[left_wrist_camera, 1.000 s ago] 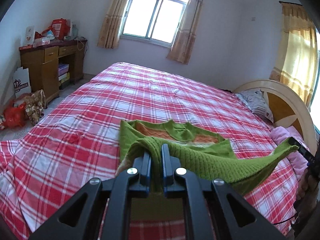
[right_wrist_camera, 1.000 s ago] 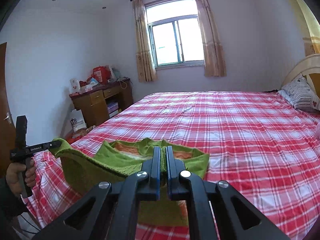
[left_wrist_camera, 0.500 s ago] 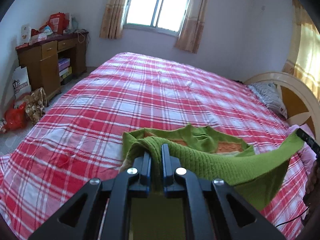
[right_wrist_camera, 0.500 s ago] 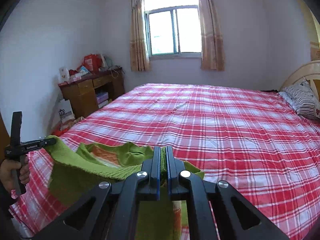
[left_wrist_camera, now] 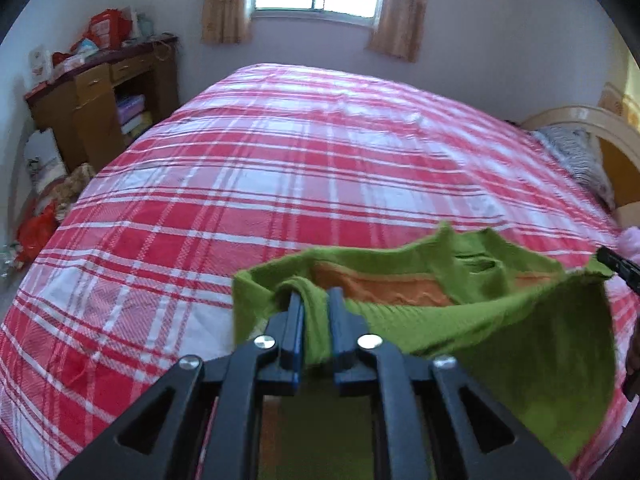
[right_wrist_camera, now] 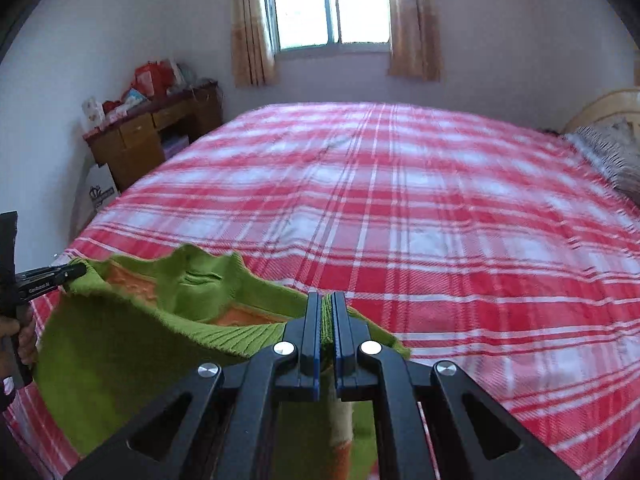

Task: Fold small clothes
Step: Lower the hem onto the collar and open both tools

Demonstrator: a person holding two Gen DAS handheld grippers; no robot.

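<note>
A green knit sweater [left_wrist_camera: 500,320] with an orange band lies partly on the red plaid bed [left_wrist_camera: 300,168]. Its collar end rests on the cover and its hem is lifted and doubled over the body. My left gripper [left_wrist_camera: 317,300] has one hem corner between its fingers. Its jaws are opening, with the knit still filling the gap. My right gripper [right_wrist_camera: 327,300] is shut on the other hem corner of the sweater [right_wrist_camera: 120,340]. The hem stretches between the two. Each view shows the other gripper's tip: the right gripper [left_wrist_camera: 616,266], and the left gripper [right_wrist_camera: 74,271].
A wooden desk [left_wrist_camera: 104,100] with clutter on top stands left of the bed, with bags [left_wrist_camera: 36,232] on the floor beside it. A striped pillow [left_wrist_camera: 576,160] and a curved headboard [left_wrist_camera: 592,120] are at the right. The person's hand [right_wrist_camera: 20,336] grips the left tool.
Both grippers have moved forward and down over the bed, carrying the hem toward the collar. The gap between the left jaws has widened a little.
</note>
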